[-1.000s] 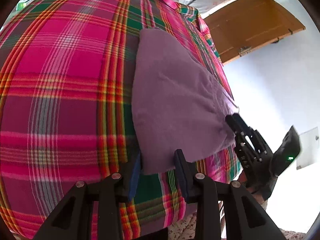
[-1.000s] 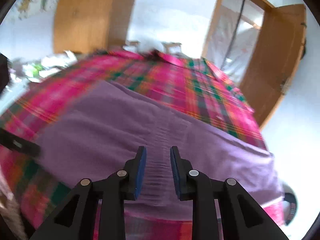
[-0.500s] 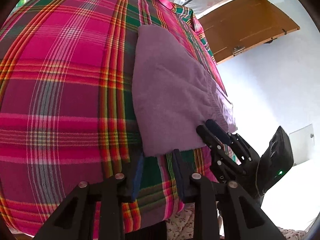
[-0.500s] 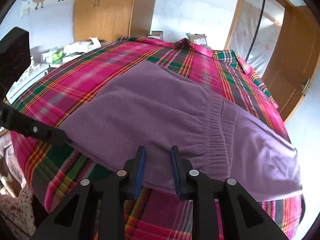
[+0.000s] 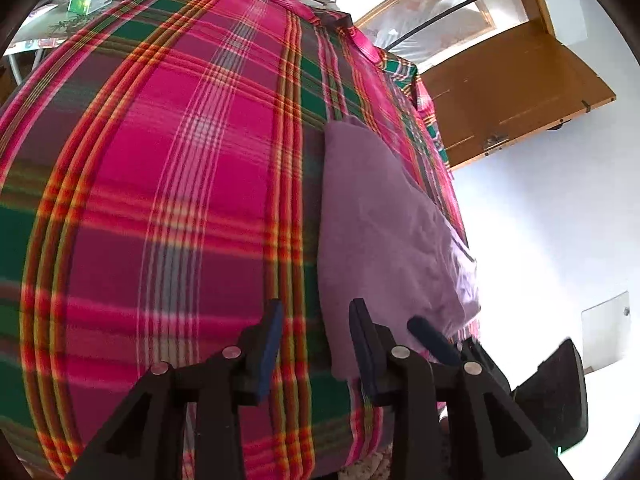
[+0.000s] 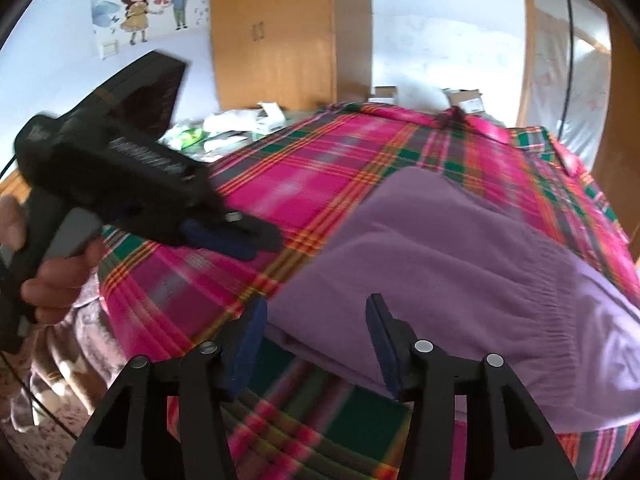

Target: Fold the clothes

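A folded purple garment (image 5: 380, 232) lies flat on the pink plaid bedsheet (image 5: 160, 200), near the bed's right edge. My left gripper (image 5: 316, 336) is open just short of the garment's near-left corner, with only sheet between its fingers. In the right wrist view the garment (image 6: 460, 272) shows its elastic waistband at the right. My right gripper (image 6: 314, 332) stands open at the garment's near edge and holds nothing. A hand (image 6: 52, 280) holds the left gripper (image 6: 240, 240) over the sheet (image 6: 320, 168), left of the garment. The right gripper's fingers (image 5: 436, 340) show beside my left one.
An open wooden door (image 5: 500, 96) stands past the bed's right side. A wooden wardrobe (image 6: 276, 32) is against the far wall. Boxes and papers (image 6: 232, 128) clutter a side table at the bed's far left. The bed's near edge drops off just below both grippers.
The left gripper let the garment's corner go and drew back to the left. The right gripper opened wider and pulled back to the garment's near edge. The garment now lies flat.
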`<act>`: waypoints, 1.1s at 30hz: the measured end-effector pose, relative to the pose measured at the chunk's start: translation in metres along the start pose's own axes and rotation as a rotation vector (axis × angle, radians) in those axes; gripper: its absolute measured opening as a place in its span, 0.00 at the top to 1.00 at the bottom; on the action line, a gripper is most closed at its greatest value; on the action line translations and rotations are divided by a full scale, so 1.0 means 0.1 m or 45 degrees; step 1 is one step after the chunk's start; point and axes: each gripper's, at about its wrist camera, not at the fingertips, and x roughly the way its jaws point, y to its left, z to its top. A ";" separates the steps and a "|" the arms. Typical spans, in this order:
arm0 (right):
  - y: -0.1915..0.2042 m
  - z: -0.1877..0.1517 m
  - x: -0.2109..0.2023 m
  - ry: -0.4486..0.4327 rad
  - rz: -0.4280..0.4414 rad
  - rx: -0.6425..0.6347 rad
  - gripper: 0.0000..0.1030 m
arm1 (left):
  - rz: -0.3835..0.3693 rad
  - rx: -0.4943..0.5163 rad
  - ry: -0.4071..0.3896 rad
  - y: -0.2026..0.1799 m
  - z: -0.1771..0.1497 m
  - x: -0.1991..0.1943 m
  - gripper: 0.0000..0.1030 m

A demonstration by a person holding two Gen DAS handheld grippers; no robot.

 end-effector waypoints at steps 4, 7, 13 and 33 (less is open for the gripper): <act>0.12 0.00 0.18 0.051 -0.058 -0.037 0.48 | 0.009 0.002 0.020 0.00 0.13 0.10 0.66; 0.22 -0.03 0.24 0.066 -0.163 -0.111 0.48 | 0.010 0.001 0.027 0.00 0.22 0.14 0.65; 0.23 -0.10 0.23 0.071 -0.233 -0.114 0.48 | -0.006 0.022 0.033 -0.10 0.38 0.35 0.64; 0.04 -0.09 0.19 0.055 -0.197 -0.039 0.72 | -0.077 0.025 0.099 -0.31 0.87 0.85 0.55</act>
